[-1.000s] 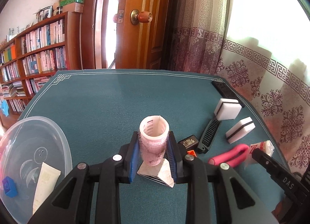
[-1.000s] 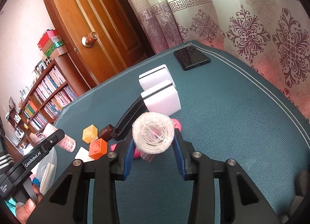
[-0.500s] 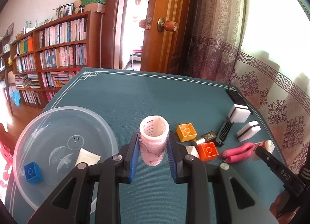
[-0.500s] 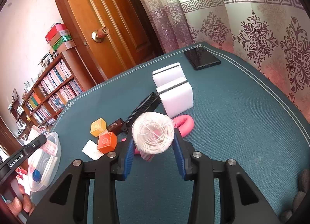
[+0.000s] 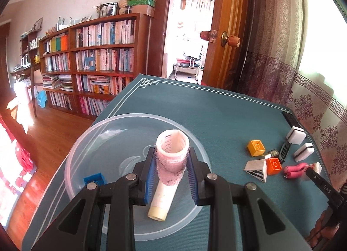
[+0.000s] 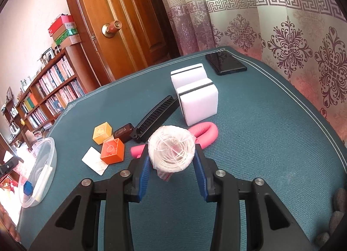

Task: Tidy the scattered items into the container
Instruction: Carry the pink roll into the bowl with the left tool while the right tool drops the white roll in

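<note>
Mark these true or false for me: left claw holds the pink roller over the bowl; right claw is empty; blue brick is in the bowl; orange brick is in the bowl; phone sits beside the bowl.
1. The left claw grips the pink roller over the clear bowl: true.
2. The right claw is empty: false, it is shut on a bagged string ball.
3. The blue brick lies in the bowl: true.
4. The orange brick is in the bowl: false, on the mat.
5. The phone is beside the bowl: false, at the far corner.

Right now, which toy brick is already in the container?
The blue brick, inside the clear bowl. The yellow brick and orange brick sit on the table.
</note>
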The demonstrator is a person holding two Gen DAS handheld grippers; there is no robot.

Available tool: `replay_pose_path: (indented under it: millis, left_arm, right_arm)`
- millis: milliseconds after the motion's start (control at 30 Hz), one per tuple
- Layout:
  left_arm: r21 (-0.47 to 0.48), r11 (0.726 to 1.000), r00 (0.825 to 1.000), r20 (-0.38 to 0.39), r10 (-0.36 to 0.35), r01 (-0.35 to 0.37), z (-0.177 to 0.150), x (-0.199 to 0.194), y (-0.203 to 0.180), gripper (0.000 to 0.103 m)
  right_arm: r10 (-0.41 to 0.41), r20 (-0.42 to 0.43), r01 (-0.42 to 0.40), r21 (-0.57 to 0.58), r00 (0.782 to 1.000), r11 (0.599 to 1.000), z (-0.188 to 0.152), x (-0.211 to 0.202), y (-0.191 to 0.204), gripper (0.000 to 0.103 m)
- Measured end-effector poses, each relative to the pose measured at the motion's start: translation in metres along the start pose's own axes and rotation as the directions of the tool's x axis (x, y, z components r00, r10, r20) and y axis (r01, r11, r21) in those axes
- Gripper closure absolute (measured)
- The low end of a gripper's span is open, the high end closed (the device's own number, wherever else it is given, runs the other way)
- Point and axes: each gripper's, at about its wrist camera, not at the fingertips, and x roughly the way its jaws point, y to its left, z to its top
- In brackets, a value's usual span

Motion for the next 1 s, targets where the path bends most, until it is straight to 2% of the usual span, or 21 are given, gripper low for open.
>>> replay_pose_path:
  millis: [200,333,567,1000]
  left_arm:
    - [-0.029,0.999,1.000,-0.021,0.022,-0.023,-0.010,-0.003,0.031,0.072]
    - [-0.041,0.999,0.999,-0.029,0.030,-0.031,-0.013,-0.005,0.047,0.072]
    - [-0.096,0.995,0.999,-0.039,0.015,-0.018,-0.018,-0.006,0.071,0.072]
    - [-0.141,0.990,0.999,-0.030,-0.027,0.022,-0.021,-0.011,0.085,0.072]
  right_arm:
    - [0.039,-0.029,-0.040,-0.028,0.999,0.999,-0.003,-0.005,0.026,0.063]
    - [0.102,-0.037,-0.104,-0.079,0.994,0.991,-0.002,-0.015,0.058,0.063]
    - [0.222,-0.065,-0.230,-0.143,0.973,0.963,-0.002,-0.025,0.123,0.063]
    - [0.332,-0.153,-0.361,-0.241,0.931,0.901,-0.018,-0.009,0.223,0.063]
